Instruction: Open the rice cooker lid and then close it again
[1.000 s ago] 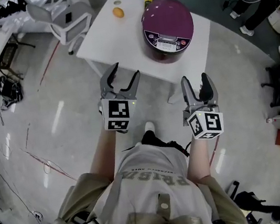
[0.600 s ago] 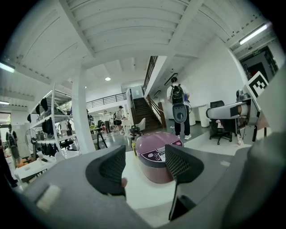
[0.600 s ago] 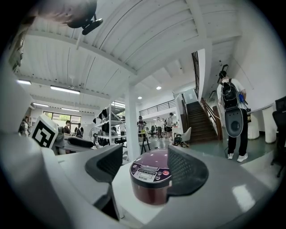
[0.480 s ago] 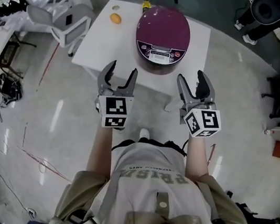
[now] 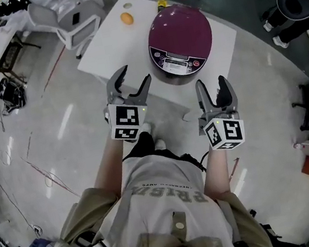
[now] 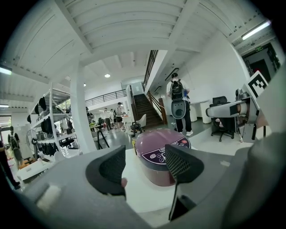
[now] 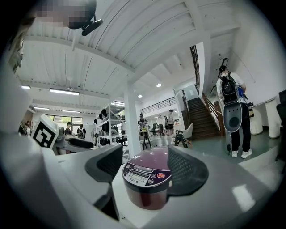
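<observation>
While both your grippers hang empty with jaws apart, left gripper at centre and right gripper just right of it, the shut rice cooker sits ahead on the white table, top centre. Right jaws frame it squarely; left sees it rightward. Its panel lettering is too small to read.

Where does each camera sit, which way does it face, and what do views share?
Head view: on the person's head, facing steeply down at rice cooker on table; shows torso, forearms, left gripper, right gripper.
Left gripper view: on that gripper, facing the cooker past its open fingers.
Right gripper view: likewise, cooker framed between its fingers.
Shared: the closed cooker.
</observation>
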Available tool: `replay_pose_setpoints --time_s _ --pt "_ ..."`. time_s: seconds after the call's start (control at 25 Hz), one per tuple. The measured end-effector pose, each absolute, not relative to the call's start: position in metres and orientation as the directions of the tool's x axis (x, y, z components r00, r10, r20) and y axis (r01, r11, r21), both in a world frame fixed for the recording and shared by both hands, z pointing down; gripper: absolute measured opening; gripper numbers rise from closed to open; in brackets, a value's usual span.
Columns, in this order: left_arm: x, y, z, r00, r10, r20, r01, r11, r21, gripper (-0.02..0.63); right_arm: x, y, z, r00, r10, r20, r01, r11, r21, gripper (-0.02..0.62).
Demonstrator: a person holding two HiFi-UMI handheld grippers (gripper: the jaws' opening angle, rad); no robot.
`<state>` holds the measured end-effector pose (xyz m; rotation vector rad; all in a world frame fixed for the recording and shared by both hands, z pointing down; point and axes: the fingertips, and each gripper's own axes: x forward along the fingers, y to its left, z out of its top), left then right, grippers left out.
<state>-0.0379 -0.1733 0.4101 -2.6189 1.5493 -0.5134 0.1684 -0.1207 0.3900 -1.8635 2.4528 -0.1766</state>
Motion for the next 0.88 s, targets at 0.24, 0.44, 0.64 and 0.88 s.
replay_pose_setpoints --time_s 0.24,0.44,0.64,0.88 --pt "-0.026 -0.197 0.425 0.474 -0.835 0.279 -0.820 -0.534 -0.207 0.287 0.174 -0.140 0.400 -0.262 -0.965 0.030 -0.956 0.256 -0.141 0.298" --pt "-0.021 -0.220 0.434 0.503 -0.809 0.303 -0.793 -0.572 -0.209 0.287 0.182 -0.158 0.398 -0.258 -0.966 0.030 -0.958 0.251 -0.138 0.301" --pt "-0.015 -0.243 0.434 0.544 -0.779 0.312 -0.753 -0.617 -0.228 0.287 0.186 -0.179 0.397 -0.270 -0.962 0.032 -0.956 0.264 -0.132 0.301" --pt "-0.007 -0.262 0.441 0.593 -0.736 0.327 -0.701 -0.672 -0.240 0.288 0.174 -0.202 0.402 -0.348 -0.933 0.093 -0.937 0.343 -0.072 0.302"
